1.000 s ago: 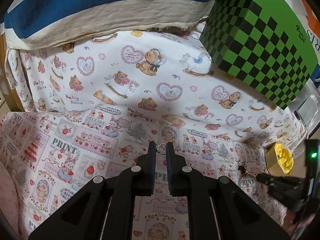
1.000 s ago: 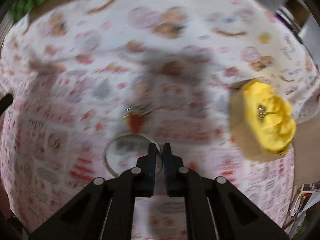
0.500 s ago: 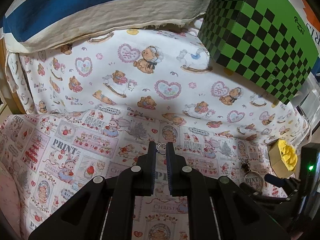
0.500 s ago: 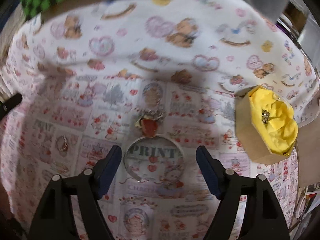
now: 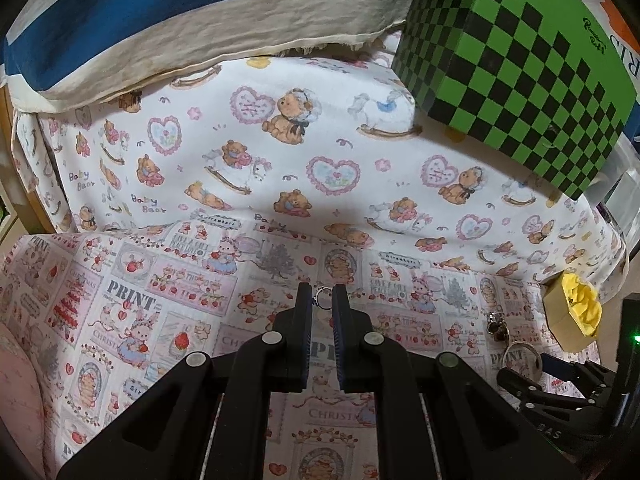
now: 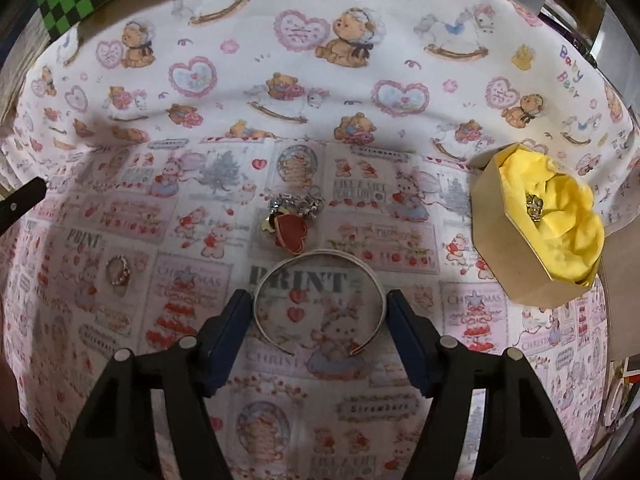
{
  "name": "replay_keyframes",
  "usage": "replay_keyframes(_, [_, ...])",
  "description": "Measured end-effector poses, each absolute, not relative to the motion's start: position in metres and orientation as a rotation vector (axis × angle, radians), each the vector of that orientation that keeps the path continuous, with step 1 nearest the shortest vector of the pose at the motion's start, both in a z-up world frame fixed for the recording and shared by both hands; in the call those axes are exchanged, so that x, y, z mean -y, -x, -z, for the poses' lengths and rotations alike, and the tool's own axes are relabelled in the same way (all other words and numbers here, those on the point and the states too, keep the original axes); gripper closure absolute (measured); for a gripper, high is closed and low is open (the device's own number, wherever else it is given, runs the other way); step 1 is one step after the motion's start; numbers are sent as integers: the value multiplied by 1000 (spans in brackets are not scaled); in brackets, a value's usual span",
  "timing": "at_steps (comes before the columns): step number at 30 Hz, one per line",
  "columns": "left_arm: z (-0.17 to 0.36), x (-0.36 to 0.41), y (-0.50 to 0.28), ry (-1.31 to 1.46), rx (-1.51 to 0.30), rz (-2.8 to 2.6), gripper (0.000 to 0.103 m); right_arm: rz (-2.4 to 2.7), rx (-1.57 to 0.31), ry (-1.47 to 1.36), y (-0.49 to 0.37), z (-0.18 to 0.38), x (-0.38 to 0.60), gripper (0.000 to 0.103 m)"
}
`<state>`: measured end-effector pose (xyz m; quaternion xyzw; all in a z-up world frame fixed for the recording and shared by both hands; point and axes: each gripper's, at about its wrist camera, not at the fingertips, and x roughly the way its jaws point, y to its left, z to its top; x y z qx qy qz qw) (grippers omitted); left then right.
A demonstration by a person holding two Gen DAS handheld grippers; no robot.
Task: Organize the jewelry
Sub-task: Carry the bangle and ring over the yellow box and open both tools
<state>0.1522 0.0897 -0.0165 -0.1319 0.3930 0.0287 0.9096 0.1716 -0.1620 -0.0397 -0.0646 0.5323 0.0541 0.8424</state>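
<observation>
The right hand-held gripper (image 6: 320, 312) is spread wide around the bangle (image 6: 320, 276), its fingers just beside it; the left hand-held gripper (image 5: 322, 300) pinches a ring (image 5: 321, 297).

A bed covered by a patterned cloth (image 6: 120, 208) printed with bears and strawberries. On it lie a silver cuff bracelet (image 6: 320, 300), a red charm (image 6: 291, 228), a small ring (image 6: 117, 269), an open cardboard box (image 6: 516, 256) lined in yellow, and a green checkered box (image 5: 520, 52).

Table (image 5: 100, 320) covered in two printed cloths: teddy-bear cloth (image 5: 340, 140) behind, strawberry-print cloth (image 5: 168, 308) in front; blue-and-cream fabric (image 5: 160, 20); green checkered box (image 5: 520, 60).
</observation>
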Motion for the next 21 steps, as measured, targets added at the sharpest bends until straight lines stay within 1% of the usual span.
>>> replay_keyframes(1, [16, -89, -151, 269, -806, -56, 94, -124, -1107, 133, -154, 40, 168, 36])
replay_keyframes(5, [15, -87, -150, 249, -788, -65, 94, -153, -1038, 130, -125, 17, 190, 36])
replay_keyframes(9, [10, -86, -147, 248, -774, -58, 94, -294, -998, -43, -110, -9, 213, 36])
replay_keyframes(13, [-3, -80, -138, 223, -735, -57, 94, -323, -860, -108, -86, -40, 227, 36])
replay_keyframes(14, [-9, -78, -134, 222, -728, -58, 94, -325, -833, -110, -90, -39, 226, 36])
replay_keyframes(17, [-31, -71, -119, 204, -651, -39, 94, -385, -724, -165, -81, -62, 245, 36])
replay_keyframes(21, [-55, -62, -98, 209, -571, 4, 94, -376, -612, -172, -75, -76, 260, 36])
